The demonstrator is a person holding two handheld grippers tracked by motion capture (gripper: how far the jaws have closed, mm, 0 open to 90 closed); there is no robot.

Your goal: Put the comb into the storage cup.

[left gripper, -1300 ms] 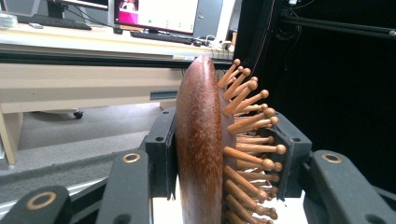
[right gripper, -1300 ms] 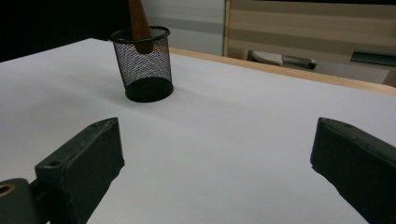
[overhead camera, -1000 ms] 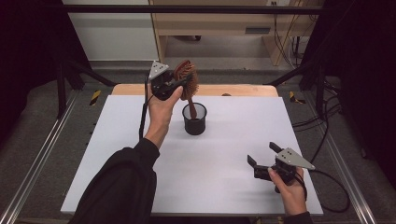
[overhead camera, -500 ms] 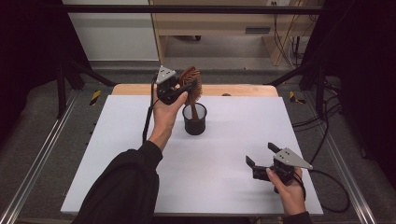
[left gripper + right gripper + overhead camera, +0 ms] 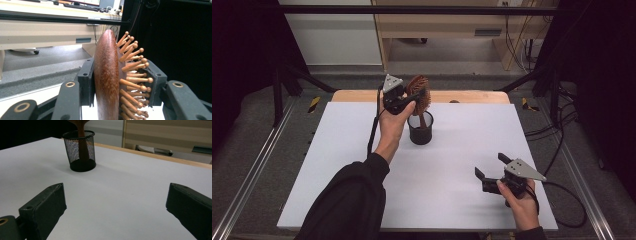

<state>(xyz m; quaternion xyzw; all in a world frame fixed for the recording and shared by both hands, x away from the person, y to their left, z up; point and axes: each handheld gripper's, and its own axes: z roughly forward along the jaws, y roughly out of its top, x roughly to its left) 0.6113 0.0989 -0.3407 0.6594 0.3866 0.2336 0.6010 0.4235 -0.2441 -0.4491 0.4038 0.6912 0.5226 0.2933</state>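
Laboratory recording station; white table [image 5: 337, 165] enclosed by aluminium rails [image 5: 249, 175] and black curtains [image 5: 242, 50]; loose cables [image 5: 562, 145] on grey floor; wooden desk [image 5: 437, 25] behind carrying monitors.

A black mesh cup [image 5: 420, 134] stands on the white table [image 5: 337, 165].

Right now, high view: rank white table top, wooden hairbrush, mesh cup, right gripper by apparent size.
1. white table top
2. right gripper
3. wooden hairbrush and mesh cup: look alike; brush handle sits inside the cup, so unranked.
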